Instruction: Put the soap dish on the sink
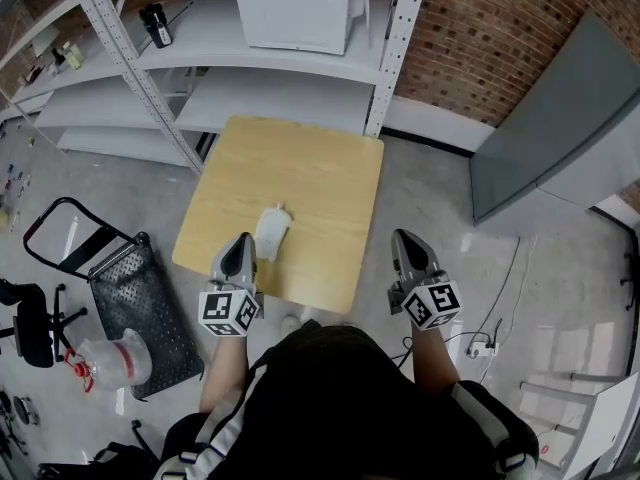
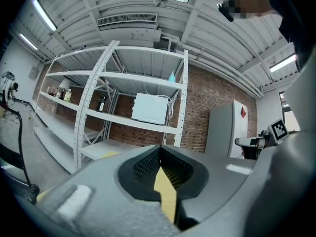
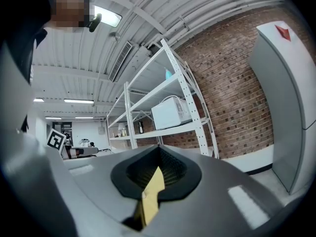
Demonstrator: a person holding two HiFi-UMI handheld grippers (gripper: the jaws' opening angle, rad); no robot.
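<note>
No legible text anywhere; red diamond sticker [image 2: 243,112] on grey cabinet [image 2: 224,132]

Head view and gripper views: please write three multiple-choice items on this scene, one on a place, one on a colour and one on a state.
1. Where does the soap dish lie?
A. on the table
B. on a shelf
C. on the floor

2. What colour is the microwave?
A. black
B. white
C. red

3. How do the jaws of the left gripper stand?
A. wide apart
B. shut on the soap dish
C. together, holding nothing

Answers:
1 A: it rests on the wooden top, beside the left gripper.
2 B: its case is white.
3 C: the left gripper view shows the jaws closed with nothing held.
</note>
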